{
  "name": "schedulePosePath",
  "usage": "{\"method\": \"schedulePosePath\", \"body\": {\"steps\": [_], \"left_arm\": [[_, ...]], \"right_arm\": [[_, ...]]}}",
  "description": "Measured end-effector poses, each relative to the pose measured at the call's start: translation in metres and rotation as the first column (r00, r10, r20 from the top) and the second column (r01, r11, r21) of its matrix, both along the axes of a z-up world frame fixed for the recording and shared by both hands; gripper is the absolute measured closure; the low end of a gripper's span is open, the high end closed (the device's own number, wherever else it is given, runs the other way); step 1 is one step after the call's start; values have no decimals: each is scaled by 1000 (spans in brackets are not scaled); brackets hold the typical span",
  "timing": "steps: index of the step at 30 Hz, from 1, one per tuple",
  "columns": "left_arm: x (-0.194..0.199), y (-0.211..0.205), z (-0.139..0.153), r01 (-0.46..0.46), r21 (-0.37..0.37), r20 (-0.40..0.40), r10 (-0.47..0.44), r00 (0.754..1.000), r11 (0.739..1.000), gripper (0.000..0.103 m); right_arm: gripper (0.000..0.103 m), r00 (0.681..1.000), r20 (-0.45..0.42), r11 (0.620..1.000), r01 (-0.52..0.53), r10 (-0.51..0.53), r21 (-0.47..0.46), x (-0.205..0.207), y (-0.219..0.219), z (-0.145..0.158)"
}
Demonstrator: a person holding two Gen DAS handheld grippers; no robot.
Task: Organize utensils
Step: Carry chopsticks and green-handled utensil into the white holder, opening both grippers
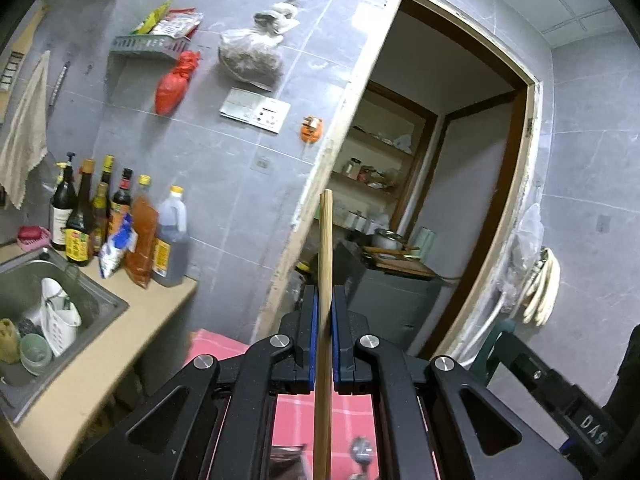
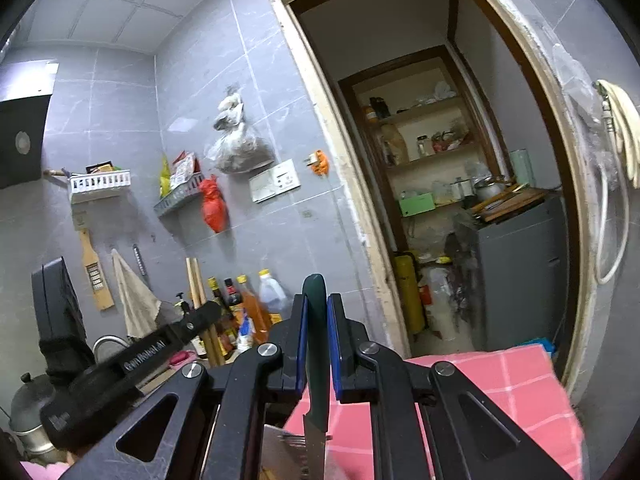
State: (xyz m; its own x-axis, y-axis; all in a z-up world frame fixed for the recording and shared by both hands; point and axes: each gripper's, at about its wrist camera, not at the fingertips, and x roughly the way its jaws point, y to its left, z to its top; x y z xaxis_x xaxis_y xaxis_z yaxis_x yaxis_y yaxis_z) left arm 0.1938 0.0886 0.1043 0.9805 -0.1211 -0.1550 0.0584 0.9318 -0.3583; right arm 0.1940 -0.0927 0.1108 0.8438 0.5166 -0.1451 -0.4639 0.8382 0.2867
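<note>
My left gripper (image 1: 325, 294) is shut on a pair of wooden chopsticks (image 1: 326, 236) that stand upright between its blue pads, tips above the fingers. In the right wrist view the same chopsticks (image 2: 195, 280) rise from the left gripper at the left. My right gripper (image 2: 317, 302) is shut on a knife by its dark green handle (image 2: 316, 344). The handle end points up and the steel blade (image 2: 314, 448) hangs down below the fingers. Both grippers are held up in the air, facing a grey tiled wall and a doorway.
A steel sink (image 1: 102, 294) with a white holder (image 1: 60, 320) and cups lies at the left, sauce bottles (image 1: 116, 208) behind it on the beige counter (image 1: 160, 300). A pink checked tabletop (image 2: 500, 384) lies below. A doorway (image 1: 460, 160) opens onto pantry shelves. Baskets and bags hang on the wall.
</note>
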Motion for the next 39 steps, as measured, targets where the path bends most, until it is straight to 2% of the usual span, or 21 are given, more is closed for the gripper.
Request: {"method": "schedulePosePath", "body": {"steps": [6,13,23,39], "left_arm": [[-1,12,-27,-44,44,-10,44,999,998,100],[3,13,-53,-31,81,-51,35,998,996,100],[4,14,-68,10,76,-85,-3,996,997,100],[-5,12,-87,46,44,-126,-40,991,998,99]], "right_arm": [[94,999,-41,1000,-14,13,-15,2,27,-18],[94,995,-95,997,2,-9,-77,3,47,-47],[94,991,-131,989,-6,-14,-146,1,55,-71],[93,983,-181,985,-34,2,-172,0,58,-92]]}}
